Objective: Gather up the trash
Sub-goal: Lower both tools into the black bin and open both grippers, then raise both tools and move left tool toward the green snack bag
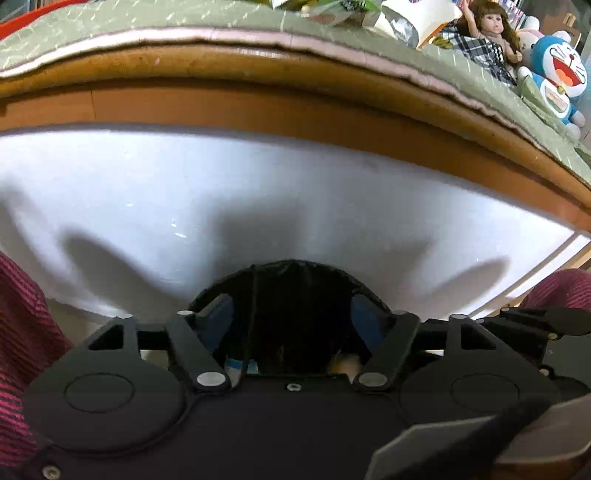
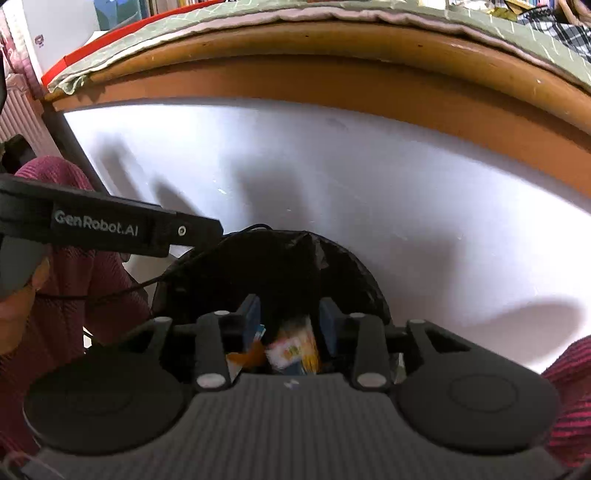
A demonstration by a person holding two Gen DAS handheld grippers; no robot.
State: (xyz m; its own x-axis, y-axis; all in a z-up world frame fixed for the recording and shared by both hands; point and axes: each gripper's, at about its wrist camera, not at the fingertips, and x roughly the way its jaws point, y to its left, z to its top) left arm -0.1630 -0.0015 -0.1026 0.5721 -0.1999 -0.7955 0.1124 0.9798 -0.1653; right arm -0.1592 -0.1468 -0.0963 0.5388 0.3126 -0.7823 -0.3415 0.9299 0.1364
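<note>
White panel [image 2: 332, 177] under the wooden desk edge; black bin bag [image 2: 280, 266] directly below both my grippers; left gripper [image 1: 291, 325] wide, empty; right gripper [image 2: 288, 325] half-open, orange wrapper [image 2: 295, 350] loose between its jaws, over the bag's mouth

Quick tally: two hand-held grippers, the left hand-held gripper [image 1: 291, 325] and the right hand-held gripper [image 2: 290, 325], each with two blue-padded fingers; one bin lined with a black bag [image 2: 280, 258] under both; inside it, several crumpled wrappers [image 2: 293, 350], blurred, can't give an exact number; one wooden bench [image 1: 258, 99] with one green cloth [image 1: 110, 26] over it; up on top, one doll [image 1: 487, 33], one blue cartoon plush [image 1: 559, 74], one pink-and-white plush [image 1: 528, 37] behind it; one white cup [image 1: 417, 18]; two red striped sleeves [image 1: 18, 332] at the edges.
</note>
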